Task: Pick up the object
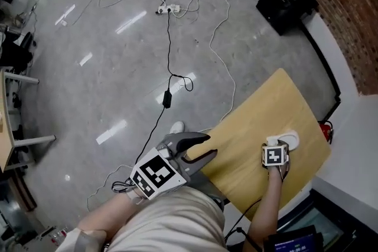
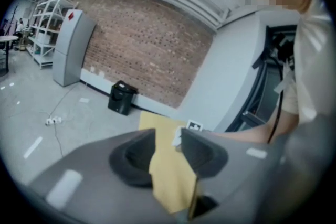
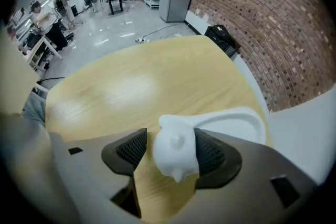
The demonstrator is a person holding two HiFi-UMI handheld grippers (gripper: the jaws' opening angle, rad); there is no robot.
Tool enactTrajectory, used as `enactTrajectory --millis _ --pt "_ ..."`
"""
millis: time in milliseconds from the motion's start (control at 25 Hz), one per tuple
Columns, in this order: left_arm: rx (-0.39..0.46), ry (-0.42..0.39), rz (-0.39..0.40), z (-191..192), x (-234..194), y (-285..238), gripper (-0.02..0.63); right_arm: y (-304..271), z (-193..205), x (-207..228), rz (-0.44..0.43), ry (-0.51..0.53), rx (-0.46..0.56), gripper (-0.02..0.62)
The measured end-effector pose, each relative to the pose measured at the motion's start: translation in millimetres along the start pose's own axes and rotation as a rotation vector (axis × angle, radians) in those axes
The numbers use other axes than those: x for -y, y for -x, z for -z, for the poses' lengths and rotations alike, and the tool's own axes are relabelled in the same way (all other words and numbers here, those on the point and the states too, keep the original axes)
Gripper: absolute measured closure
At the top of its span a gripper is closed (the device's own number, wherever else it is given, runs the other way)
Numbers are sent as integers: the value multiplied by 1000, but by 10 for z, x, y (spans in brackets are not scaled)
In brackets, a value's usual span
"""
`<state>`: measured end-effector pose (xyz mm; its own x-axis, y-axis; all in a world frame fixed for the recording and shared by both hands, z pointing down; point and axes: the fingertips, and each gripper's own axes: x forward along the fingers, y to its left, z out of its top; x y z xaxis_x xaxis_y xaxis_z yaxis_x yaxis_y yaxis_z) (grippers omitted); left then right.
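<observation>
Closest in, at the bottom of the head view, the person's pale-clothed trunk [image 1: 162, 221] is filling the frame. Just past it the left gripper [image 1: 211, 146] is reaching over the near edge of the bench [image 1: 260, 103]. Its jaws are sitting all but together with only a slim slot between them, and they are gripping nothing. Through that slot, in the left gripper view, the yellow wood of the bench is showing.

Toward the right side of the bench the right gripper [image 3: 169, 147] is pointing steeply down over the white object [image 1: 289, 140], which is resting on the wood near the edge. The jaws are standing wide apart with the object's rounded, lumpy end between them. One pad is sitting just beside the lump and the other is standing a little off it, so nothing is being clamped. Behind the lump the object is widening into a shallow oval dish with a raised rim, its hollow showing plain white.

Off the bench, a black box [image 1: 285, 2] is standing on the grey floor [image 1: 106, 68] at the foot of the brick wall [image 1: 336, 3] — what it is holding cannot be told. Cables [image 1: 168, 62] are trailing across the floor from a white power strip [image 1: 167, 9].
</observation>
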<state>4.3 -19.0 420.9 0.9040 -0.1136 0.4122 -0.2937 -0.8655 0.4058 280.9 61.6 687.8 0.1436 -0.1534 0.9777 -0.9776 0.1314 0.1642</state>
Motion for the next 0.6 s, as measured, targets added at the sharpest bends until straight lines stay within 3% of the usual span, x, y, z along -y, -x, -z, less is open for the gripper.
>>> enactTrajectory --millis 200,600 --pt "14 9 -43 47 -39 175 471 -87 -3 22 79 70 -20 334" --pt "28 17 -78 98 -21 400 471 -19 -9 -13 91 45 21 338"
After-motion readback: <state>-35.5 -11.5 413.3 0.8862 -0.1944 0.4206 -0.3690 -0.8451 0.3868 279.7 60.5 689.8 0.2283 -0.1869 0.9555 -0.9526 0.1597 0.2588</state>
